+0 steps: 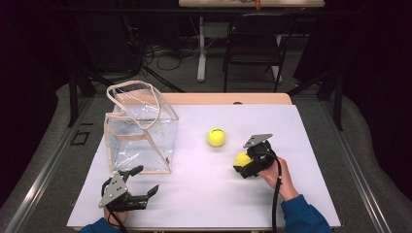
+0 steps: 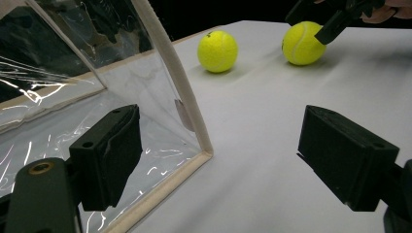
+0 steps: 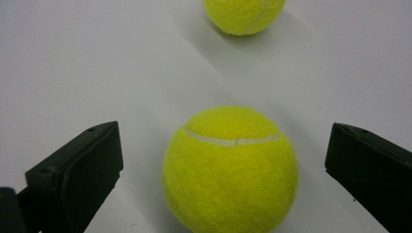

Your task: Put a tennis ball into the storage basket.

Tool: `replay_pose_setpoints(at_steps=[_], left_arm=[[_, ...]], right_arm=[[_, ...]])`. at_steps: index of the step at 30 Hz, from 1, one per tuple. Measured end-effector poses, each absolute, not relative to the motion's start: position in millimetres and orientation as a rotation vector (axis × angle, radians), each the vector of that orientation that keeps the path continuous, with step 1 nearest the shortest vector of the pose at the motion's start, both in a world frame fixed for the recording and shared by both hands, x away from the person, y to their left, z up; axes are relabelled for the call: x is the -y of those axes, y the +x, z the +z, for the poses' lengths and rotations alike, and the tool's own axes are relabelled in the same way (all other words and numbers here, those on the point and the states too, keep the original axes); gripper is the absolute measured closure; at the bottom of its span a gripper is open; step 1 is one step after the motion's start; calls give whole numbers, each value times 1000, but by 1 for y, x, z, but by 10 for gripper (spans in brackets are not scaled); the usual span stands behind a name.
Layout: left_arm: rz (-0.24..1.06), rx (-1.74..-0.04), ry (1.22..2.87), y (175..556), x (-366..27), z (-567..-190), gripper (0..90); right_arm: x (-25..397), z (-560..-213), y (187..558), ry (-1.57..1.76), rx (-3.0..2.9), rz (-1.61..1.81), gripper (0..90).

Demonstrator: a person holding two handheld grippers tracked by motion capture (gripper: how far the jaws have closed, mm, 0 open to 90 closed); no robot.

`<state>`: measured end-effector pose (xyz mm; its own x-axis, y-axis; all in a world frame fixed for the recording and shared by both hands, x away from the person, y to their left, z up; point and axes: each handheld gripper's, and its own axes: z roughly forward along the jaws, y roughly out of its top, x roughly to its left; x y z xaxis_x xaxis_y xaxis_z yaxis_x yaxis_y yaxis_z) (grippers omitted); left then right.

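A clear plastic bag [image 1: 141, 128] with beige trim and handles stands upright at the table's left. One yellow tennis ball [image 1: 216, 137] lies free in the middle of the table. A second tennis ball [image 1: 242, 159] rests on the table between the jaws of my right gripper [image 1: 246, 164]. In the right gripper view this ball [image 3: 231, 170] sits centred in the right gripper [image 3: 227, 141], which is open with a gap on each side. My left gripper [image 1: 146, 178] is open and empty near the bag's front corner [image 2: 194, 121]. Both balls [image 2: 217, 51] [image 2: 303, 42] lie beyond it.
The white table top [image 1: 194, 194] has a wooden strip [image 1: 218, 98] along its far edge. A black chair [image 1: 255, 46] and a white table leg [image 1: 201, 48] stand on the floor beyond, with cables nearby. Grey floor borders both sides.
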<state>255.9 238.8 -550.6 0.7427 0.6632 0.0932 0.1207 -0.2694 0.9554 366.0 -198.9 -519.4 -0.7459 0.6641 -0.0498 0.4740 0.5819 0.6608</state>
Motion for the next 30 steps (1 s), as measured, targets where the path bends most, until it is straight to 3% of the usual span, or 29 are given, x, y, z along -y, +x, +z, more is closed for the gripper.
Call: replay_pose_setpoints(at_steps=[10, 18, 30], left_arm=[[592, -621, 1778, 254, -240, -551, 158], [585, -611, 1789, 257, -237, -551, 158], [595, -614, 1785, 256, -239, -550, 158]], right_arm=[[198, -528, 372, 979, -2572, 877, 0], [202, -537, 377, 1061, -2595, 859, 252], [198, -528, 374, 1049, -2587, 869, 262]])
